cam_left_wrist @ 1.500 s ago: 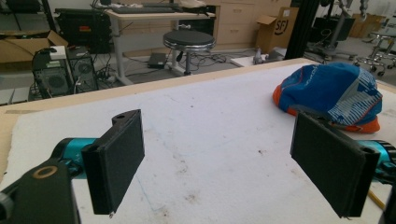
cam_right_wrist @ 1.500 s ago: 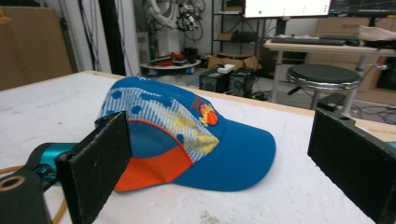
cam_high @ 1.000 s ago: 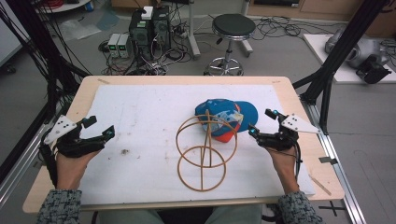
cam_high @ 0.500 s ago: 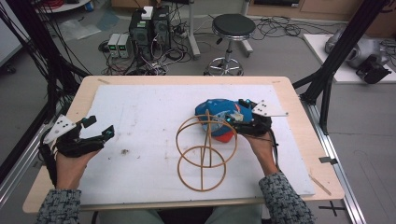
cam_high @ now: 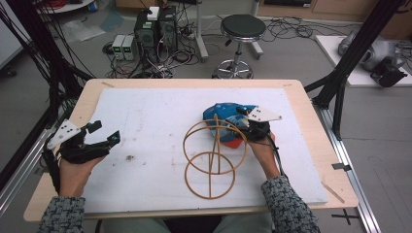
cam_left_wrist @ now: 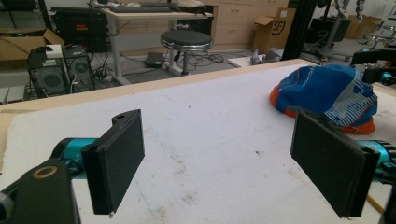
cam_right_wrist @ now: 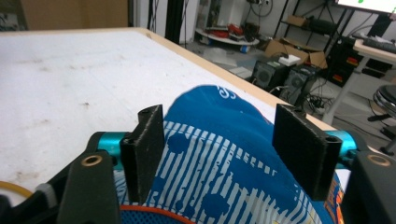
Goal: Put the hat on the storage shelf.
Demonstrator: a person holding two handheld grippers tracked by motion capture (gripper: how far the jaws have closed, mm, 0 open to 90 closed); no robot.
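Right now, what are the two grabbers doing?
Left gripper: open, empty.
Right gripper: open over the cap, jaws have just been closing, not gripping yet.

In the high view the right tongs (cam_high: 244,127) and the wooden ring-frame stand (cam_high: 212,154) cover the 3 to 6 o'clock part of the blue fabric cap with orange trim (cam_high: 224,116), so whether the pads press on it cannot be told. The right gripper view cuts that cap (cam_right_wrist: 224,177) off at its 6 o'clock edge. In the left gripper view, one pad of the left tongs (cam_left_wrist: 219,163) hides the cap's (cam_left_wrist: 322,91) 6 o'clock rim, and the print on it is too small to read.
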